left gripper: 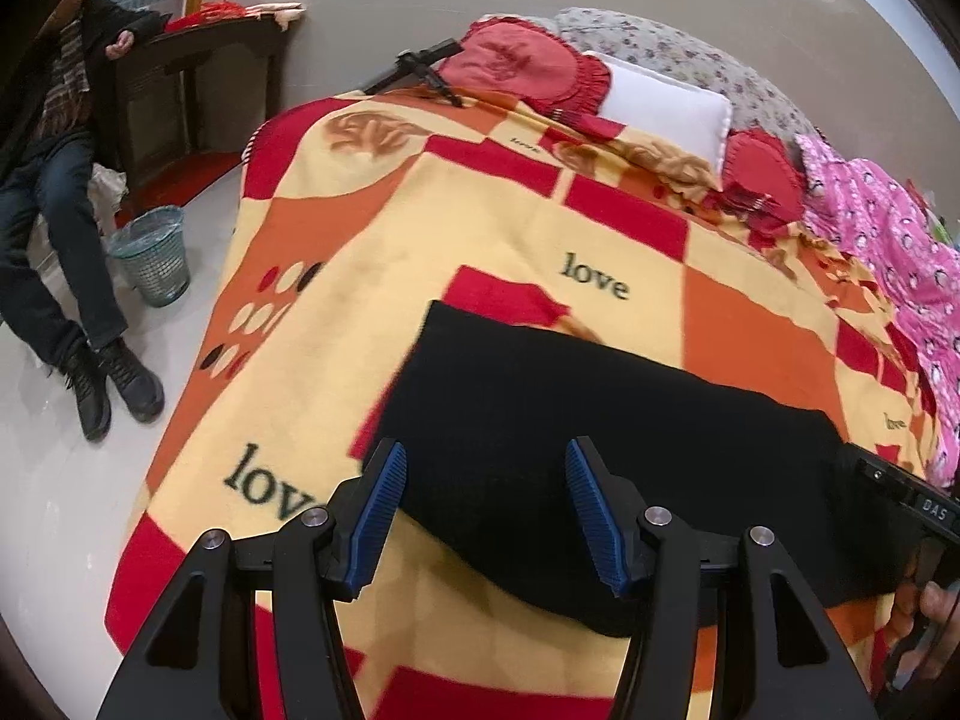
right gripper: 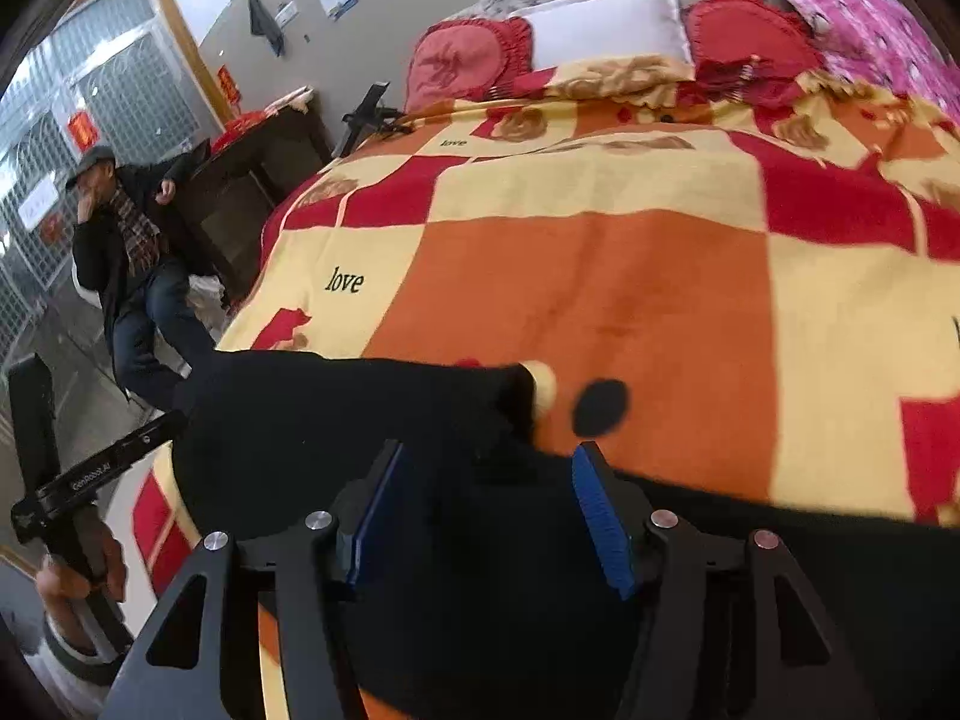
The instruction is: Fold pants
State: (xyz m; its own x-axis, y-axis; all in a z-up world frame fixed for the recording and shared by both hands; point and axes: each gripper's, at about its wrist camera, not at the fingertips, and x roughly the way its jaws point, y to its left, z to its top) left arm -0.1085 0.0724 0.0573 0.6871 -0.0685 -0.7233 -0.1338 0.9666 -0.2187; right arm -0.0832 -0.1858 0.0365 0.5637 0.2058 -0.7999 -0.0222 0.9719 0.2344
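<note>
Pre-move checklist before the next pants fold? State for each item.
1. Left gripper open, nothing held: ok.
2. Right gripper open, nothing held: ok.
3. Pants lie on the blanket, none seen hanging over the bed edge: ok.
4. Pants flat, no bunching: not ok; one corner looks curled up in the right wrist view.
5. Bed around the pants free of clutter; pillow and pink fabric sit apart: ok.
6. Waistband and leg alignment: cannot tell, the black cloth shows no detail.
</note>
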